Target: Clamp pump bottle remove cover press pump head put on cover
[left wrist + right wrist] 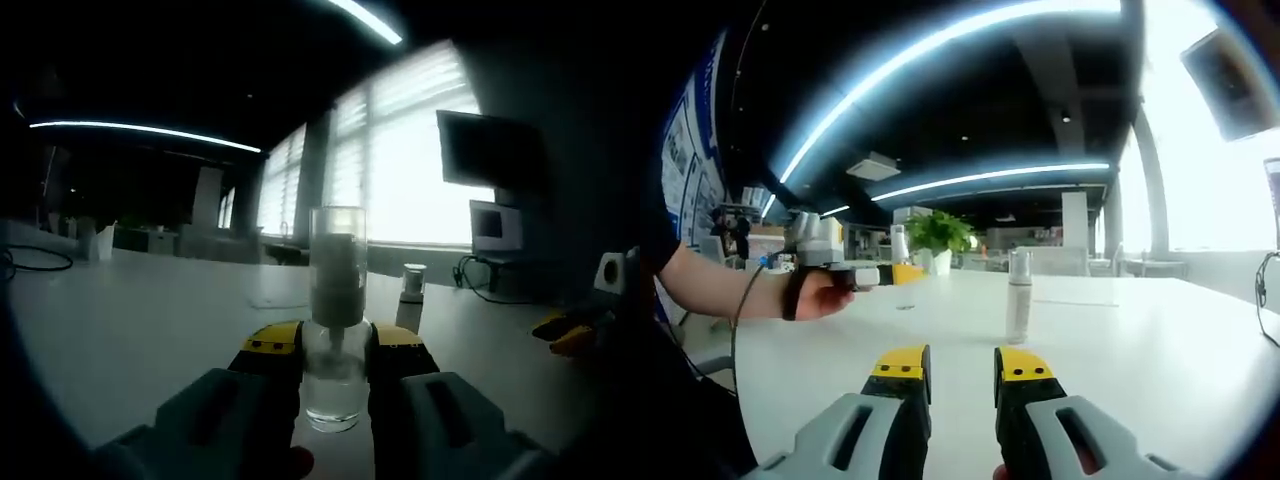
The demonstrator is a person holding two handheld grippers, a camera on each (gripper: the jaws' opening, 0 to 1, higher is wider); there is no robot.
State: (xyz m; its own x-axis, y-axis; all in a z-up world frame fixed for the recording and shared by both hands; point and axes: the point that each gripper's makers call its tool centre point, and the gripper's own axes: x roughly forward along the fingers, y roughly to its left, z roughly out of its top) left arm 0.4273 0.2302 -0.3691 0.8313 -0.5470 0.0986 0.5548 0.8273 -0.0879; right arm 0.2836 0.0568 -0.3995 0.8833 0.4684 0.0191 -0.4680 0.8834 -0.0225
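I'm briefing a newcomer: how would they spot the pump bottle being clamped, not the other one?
On the big white table before the bright windows, look at the left tool. Between its yellow-tipped jaws stands the clear pump bottle, cover on. The second bottle, smaller in the left gripper view, stands free behind it.

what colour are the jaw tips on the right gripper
Yellow tips on the right gripper, with grey bodies; clearest in the right gripper view.

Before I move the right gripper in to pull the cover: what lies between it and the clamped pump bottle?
Bare table; a second bottle stands off to the right. Right gripper view shows it.
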